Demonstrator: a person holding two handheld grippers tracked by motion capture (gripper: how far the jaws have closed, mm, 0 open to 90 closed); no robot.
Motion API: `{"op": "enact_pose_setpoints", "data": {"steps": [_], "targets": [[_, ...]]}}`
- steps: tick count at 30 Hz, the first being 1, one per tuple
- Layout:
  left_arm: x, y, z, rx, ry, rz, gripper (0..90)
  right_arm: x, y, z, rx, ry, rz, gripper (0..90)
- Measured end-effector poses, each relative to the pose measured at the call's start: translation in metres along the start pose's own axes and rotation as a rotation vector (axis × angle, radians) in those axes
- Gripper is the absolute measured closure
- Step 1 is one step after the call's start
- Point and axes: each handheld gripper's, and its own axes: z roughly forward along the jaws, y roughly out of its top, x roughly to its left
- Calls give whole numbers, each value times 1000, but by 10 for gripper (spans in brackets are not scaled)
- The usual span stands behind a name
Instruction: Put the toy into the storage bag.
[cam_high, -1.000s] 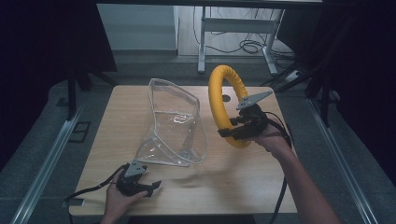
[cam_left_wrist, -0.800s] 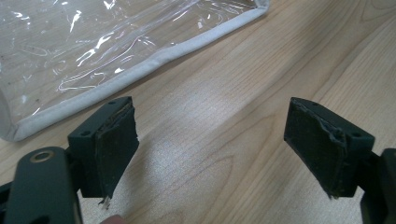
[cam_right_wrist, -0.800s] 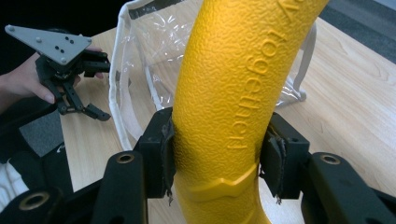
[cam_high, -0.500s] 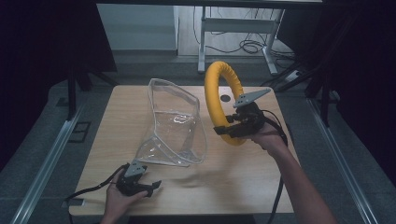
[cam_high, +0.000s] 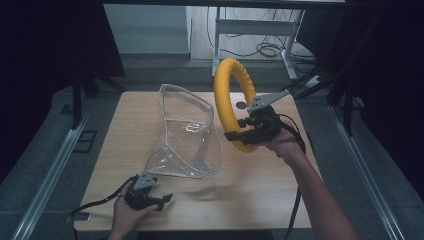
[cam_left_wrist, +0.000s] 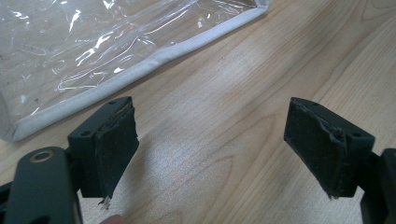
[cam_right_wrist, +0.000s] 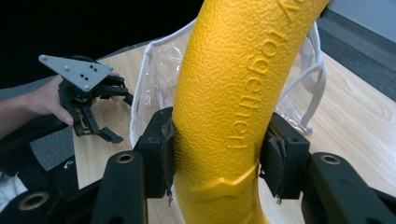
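Two grippers: the right gripper (cam_high: 239, 136) pinches the yellow ring (cam_high: 226, 102) upright beside the clear bag (cam_high: 186, 135); the left gripper (cam_high: 162, 200), spread wide, rests near the bag's corner.

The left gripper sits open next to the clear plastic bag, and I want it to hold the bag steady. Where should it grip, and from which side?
Probably the white fabric-bound edge of the clear plastic bag. It is the firmest part and lies flat on the table just ahead of the left gripper. Come in low from the near side, one pad sliding under the seam; the slick film would likely slip.
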Motion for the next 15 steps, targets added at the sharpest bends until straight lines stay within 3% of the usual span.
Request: {"op": "enact_pose_setpoints", "data": {"steps": [15], "targets": [[1, -1, 1, 1, -2, -1, 172, 9, 20, -2, -53, 20, -25, 510]]}}
